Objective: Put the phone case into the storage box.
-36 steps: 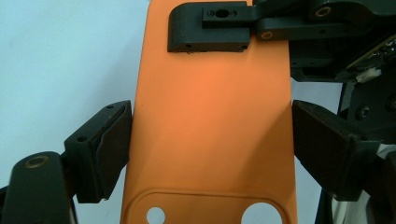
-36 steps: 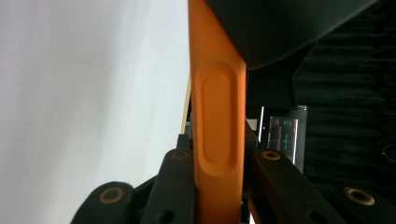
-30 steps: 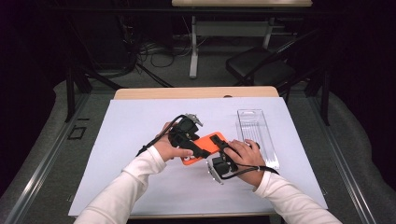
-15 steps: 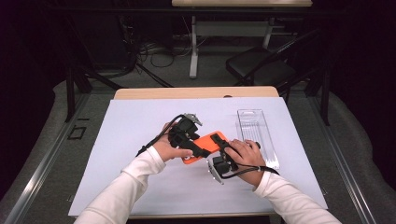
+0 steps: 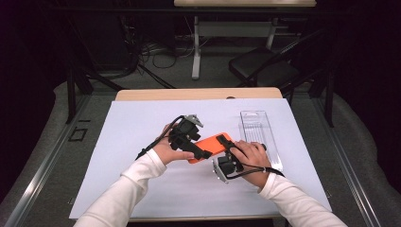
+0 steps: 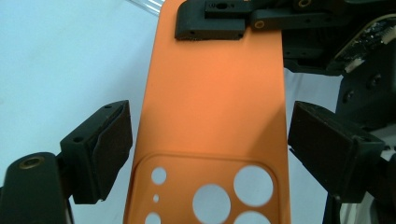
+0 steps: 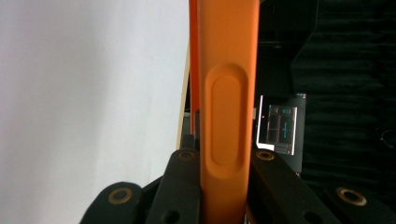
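Room: dark floor lay beyond my table, with a black chair [image 5: 265, 71] and loose cables [image 5: 156, 52] on the ground behind it.
Table: my wooden table [image 5: 198, 93] carried a white sheet [image 5: 142, 189] over nearly all of its top, and my two sleeved forearms came in over its near edge.
Clear tray: an empty see-through plastic tray [image 5: 257, 127] lay on the sheet right of my hands, its near end just beside my right hand.
Phone case: the orange phone case [image 5: 210, 147] was lifted above the sheet near its middle, between my two grippers; the round camera holes sat at the end nearest my left gripper.
Left gripper: my left gripper [image 6: 210, 149] stood released, its black jaws spread to either side of the case's long edges with a narrow gap showing on each side, so neither pad pressed the case in the left gripper view.
Right gripper: my right gripper [image 7: 224, 186] was clenched on the phone case at the end away from the camera holes; in the right gripper view the case ran edge-on straight up between the two jaws, its long oval side button just above them.
Small screen: a lit display [image 7: 278, 125] glowed against the dark behind the case in the right gripper view.
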### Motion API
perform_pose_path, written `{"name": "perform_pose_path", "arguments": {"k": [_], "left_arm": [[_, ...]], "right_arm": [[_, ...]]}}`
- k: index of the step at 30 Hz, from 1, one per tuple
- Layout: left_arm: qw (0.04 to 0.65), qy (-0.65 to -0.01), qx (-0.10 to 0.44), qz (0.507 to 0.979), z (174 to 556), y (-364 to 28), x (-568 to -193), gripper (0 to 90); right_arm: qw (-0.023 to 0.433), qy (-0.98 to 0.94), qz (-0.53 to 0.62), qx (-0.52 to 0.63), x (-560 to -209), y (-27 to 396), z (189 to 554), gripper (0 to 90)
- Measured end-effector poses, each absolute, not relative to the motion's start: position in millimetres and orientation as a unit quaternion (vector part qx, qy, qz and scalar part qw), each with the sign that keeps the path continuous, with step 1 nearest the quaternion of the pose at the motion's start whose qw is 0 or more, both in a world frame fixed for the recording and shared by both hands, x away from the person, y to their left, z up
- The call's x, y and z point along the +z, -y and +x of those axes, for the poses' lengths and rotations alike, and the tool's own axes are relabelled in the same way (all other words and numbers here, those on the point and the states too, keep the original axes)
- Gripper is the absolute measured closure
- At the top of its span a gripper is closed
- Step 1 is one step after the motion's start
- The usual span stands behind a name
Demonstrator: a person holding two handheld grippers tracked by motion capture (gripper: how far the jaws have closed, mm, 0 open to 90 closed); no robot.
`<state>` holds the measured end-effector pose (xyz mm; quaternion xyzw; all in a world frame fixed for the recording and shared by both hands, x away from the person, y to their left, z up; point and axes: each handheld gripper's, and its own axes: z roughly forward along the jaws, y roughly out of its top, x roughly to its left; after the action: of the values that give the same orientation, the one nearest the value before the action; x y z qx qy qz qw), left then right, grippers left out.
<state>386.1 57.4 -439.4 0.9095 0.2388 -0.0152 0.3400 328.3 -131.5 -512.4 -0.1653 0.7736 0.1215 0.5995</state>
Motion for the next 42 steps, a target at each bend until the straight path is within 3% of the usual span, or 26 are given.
{"name": "perform_pose_path", "arguments": {"k": [29,42], "left_arm": [[0.367,-0.256,0.006,0.894,380,-98,-421,14.9],[0.373,-0.243,0.014,0.895,377,-106,-417,15.3]], "right_arm": [[0.600,-0.780,-0.135,0.116,-504,164,329,87.2],[0.561,-0.803,-0.097,0.177,-493,169,333,87.1]]}}
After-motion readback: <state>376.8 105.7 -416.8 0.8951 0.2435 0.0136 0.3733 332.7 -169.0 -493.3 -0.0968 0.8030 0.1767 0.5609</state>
